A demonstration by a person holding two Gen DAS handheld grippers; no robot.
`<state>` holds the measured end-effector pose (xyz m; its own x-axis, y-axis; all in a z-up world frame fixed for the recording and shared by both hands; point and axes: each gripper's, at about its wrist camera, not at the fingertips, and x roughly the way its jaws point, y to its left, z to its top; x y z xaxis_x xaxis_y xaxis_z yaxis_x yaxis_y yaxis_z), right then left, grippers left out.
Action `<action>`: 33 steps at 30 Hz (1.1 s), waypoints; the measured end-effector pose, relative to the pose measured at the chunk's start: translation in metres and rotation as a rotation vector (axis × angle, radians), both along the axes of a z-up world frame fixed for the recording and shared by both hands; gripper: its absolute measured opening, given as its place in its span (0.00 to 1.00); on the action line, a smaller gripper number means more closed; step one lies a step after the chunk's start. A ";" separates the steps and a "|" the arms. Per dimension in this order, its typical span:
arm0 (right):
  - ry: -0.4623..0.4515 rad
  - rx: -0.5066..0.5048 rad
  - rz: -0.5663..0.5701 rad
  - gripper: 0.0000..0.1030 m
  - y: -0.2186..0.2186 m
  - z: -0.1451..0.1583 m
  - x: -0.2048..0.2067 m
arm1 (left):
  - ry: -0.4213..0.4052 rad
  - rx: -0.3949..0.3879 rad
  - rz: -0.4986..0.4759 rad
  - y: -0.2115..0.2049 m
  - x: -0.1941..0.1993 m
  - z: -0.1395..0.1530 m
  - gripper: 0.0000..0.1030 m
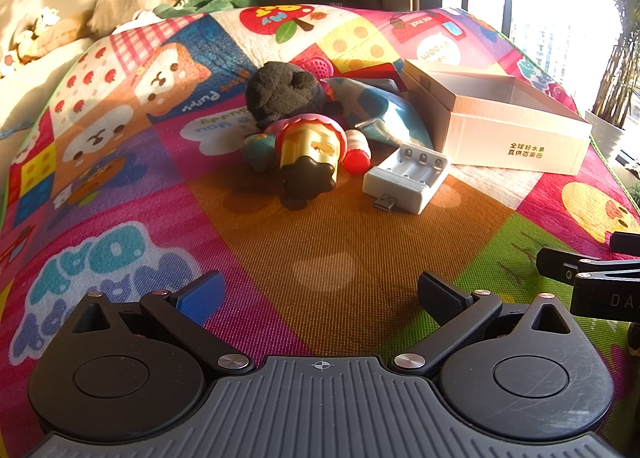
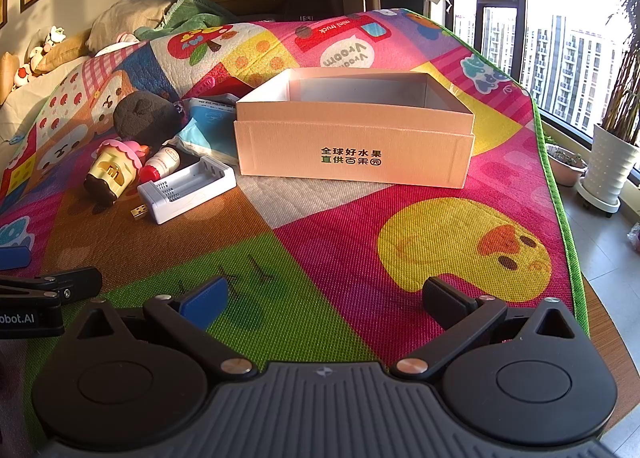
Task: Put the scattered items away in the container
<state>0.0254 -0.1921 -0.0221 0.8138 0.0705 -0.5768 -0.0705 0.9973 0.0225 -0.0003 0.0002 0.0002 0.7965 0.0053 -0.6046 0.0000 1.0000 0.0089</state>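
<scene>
Charger lies flat, USB plug twd camera, beside box.

Warm, low sunlight came in from the window, which was blown out to white glare in the left wrist view. Toys near the box cast short shadows on the mat. Both views were sharp, with edges bowed by fisheye distortion.
</scene>
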 end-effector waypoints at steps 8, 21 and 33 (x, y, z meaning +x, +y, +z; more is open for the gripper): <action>-0.001 0.001 0.000 1.00 -0.001 -0.001 -0.001 | 0.000 0.000 0.000 0.000 0.000 0.000 1.00; -0.007 0.007 0.002 1.00 -0.002 0.002 -0.003 | -0.002 0.001 0.001 0.000 0.000 0.000 1.00; -0.015 0.004 0.012 1.00 -0.003 0.001 -0.004 | -0.002 0.005 0.001 0.000 0.001 0.002 1.00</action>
<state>0.0209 -0.1951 -0.0214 0.8217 0.0827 -0.5639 -0.0830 0.9962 0.0252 0.0006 -0.0001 0.0019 0.7975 0.0090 -0.6033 -0.0009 0.9999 0.0137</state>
